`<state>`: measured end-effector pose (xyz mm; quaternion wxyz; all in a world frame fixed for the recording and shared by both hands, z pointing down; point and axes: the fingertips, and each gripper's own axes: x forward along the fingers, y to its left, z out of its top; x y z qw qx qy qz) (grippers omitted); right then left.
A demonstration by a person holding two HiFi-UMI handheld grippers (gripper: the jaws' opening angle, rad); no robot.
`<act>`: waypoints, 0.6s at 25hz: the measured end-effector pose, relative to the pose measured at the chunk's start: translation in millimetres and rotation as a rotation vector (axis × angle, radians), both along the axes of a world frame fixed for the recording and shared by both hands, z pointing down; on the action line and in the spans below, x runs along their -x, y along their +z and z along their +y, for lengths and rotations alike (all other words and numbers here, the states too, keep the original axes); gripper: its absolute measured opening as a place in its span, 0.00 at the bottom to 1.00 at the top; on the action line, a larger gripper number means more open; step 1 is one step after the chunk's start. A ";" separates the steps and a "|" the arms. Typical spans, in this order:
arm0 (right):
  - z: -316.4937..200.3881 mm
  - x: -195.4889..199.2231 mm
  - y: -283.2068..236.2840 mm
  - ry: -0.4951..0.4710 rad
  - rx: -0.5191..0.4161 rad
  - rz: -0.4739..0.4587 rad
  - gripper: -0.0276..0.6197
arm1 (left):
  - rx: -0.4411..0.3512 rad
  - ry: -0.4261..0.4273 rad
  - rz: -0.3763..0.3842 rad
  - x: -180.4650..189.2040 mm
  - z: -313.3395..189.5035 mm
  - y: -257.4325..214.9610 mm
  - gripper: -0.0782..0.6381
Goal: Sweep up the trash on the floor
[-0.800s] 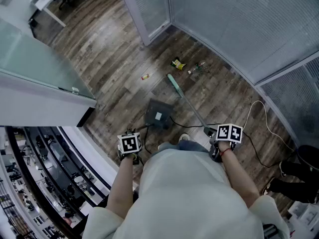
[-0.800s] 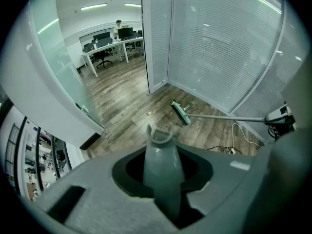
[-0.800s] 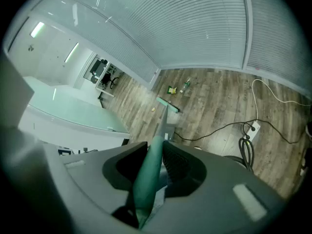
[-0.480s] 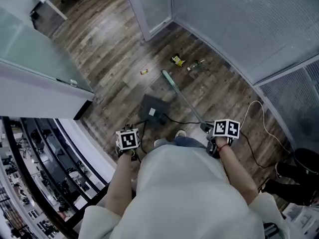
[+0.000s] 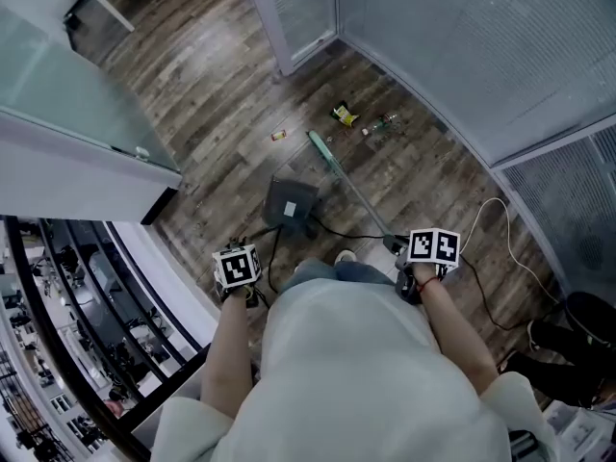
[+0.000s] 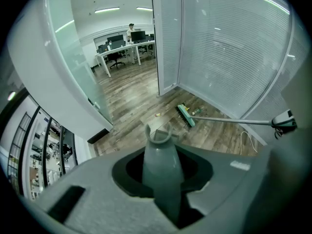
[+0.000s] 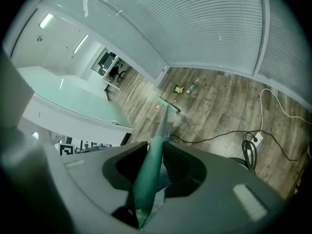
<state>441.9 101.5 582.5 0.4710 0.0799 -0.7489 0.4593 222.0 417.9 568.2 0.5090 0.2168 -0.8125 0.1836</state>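
Observation:
In the head view my left gripper (image 5: 237, 269) is shut on the grey handle of a dark dustpan (image 5: 289, 203) that rests on the wood floor. That handle (image 6: 161, 175) fills the jaws in the left gripper view, with the pan (image 6: 159, 129) beyond it. My right gripper (image 5: 424, 256) is shut on the long broom handle (image 5: 361, 200); its green grip (image 7: 147, 175) sits between the jaws. The green broom head (image 5: 320, 148) rests on the floor just short of the trash: a yellow wrapper (image 5: 342, 115), a small bottle (image 5: 381, 124) and a small scrap (image 5: 278, 135).
Frosted glass walls (image 5: 452, 46) curve round the corner behind the trash. A white cable (image 5: 502, 227) and a black cable (image 5: 351, 236) lie on the floor at right, with a power strip (image 7: 254, 139). A glass partition (image 5: 67, 114) and a railing edge are at left.
The dustpan and the broom head have slid forward and left, nearer the trash. Both grippers moved with them and kept their hold.

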 end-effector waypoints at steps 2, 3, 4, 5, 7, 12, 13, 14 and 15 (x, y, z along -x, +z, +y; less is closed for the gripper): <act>-2.4 2.3 -1.3 -0.009 -0.006 -0.003 0.21 | -0.004 -0.025 -0.010 0.0 0.9 -3.0 0.24; -3.5 3.6 -2.0 -0.013 -0.008 -0.004 0.21 | -0.004 -0.036 -0.014 0.0 1.3 -4.6 0.24; -4.9 5.0 -2.7 -0.018 -0.011 -0.005 0.21 | -0.003 -0.044 -0.017 0.2 1.3 -6.1 0.24; -6.5 6.5 -3.3 -0.022 -0.014 -0.005 0.21 | -0.003 -0.050 -0.020 0.7 1.2 -7.0 0.24; -9.4 10.5 -4.2 -0.030 -0.019 -0.005 0.21 | -0.003 -0.060 -0.024 3.4 1.4 -7.5 0.24; -13.3 22.0 -6.7 -0.020 -0.008 -0.019 0.21 | 0.002 -0.090 -0.039 14.7 7.1 -11.6 0.24; -14.3 24.5 -7.4 -0.019 -0.008 -0.022 0.21 | 0.004 -0.099 -0.042 17.2 8.1 -13.1 0.24; -15.4 27.4 -8.1 -0.019 -0.007 -0.026 0.21 | 0.002 -0.105 -0.044 20.2 8.8 -13.6 0.24; -16.3 30.8 -8.6 -0.018 -0.007 -0.028 0.21 | -0.002 -0.110 -0.046 23.8 9.5 -13.0 0.24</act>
